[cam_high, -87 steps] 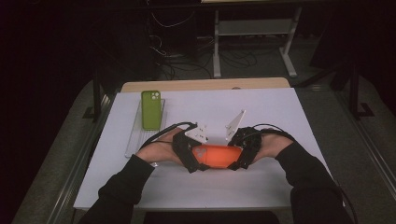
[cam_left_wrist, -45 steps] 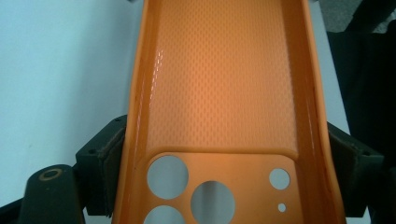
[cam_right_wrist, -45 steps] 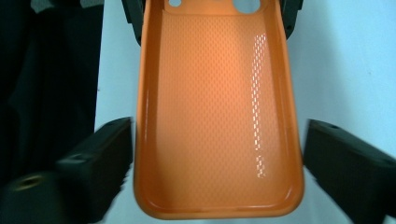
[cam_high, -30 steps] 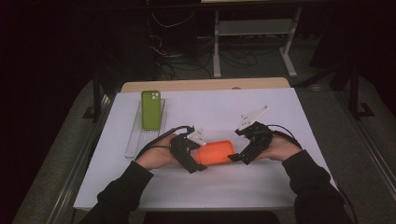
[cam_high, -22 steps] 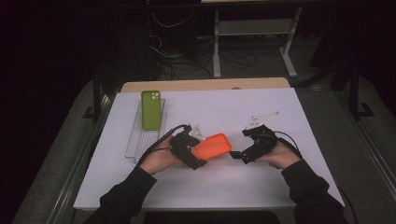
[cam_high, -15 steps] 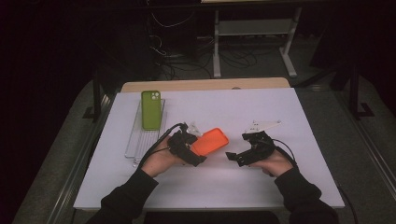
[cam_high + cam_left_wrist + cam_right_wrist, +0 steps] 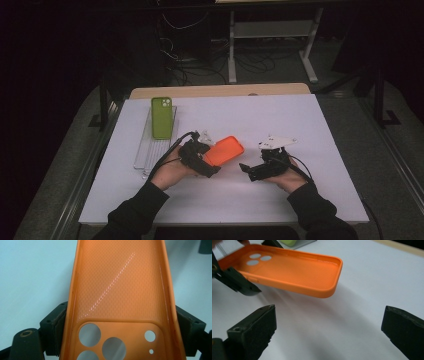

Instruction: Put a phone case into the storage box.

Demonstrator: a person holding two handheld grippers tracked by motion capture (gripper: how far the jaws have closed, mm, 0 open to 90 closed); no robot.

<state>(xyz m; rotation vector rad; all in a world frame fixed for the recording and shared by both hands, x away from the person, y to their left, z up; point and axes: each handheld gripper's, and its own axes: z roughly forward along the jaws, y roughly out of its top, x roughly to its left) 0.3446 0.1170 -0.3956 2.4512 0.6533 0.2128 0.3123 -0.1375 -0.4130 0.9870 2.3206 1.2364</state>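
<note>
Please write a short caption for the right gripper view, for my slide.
Left gripper holds an orange phone case by its camera end above the white table; right gripper open, empty.

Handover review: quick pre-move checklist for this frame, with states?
1. Left gripper jaws clamp the orange phone case across its sides at the camera-cutout end: ok.
2. Case lifted off the white table, open side up: ok.
3. Right gripper jaws wide apart, nothing between them: ok.
4. Right gripper apart from the case: ok.
5. Green phone lying on the clear tray, away from both grippers: ok.
6. Grip firmness: cannot tell.
</note>
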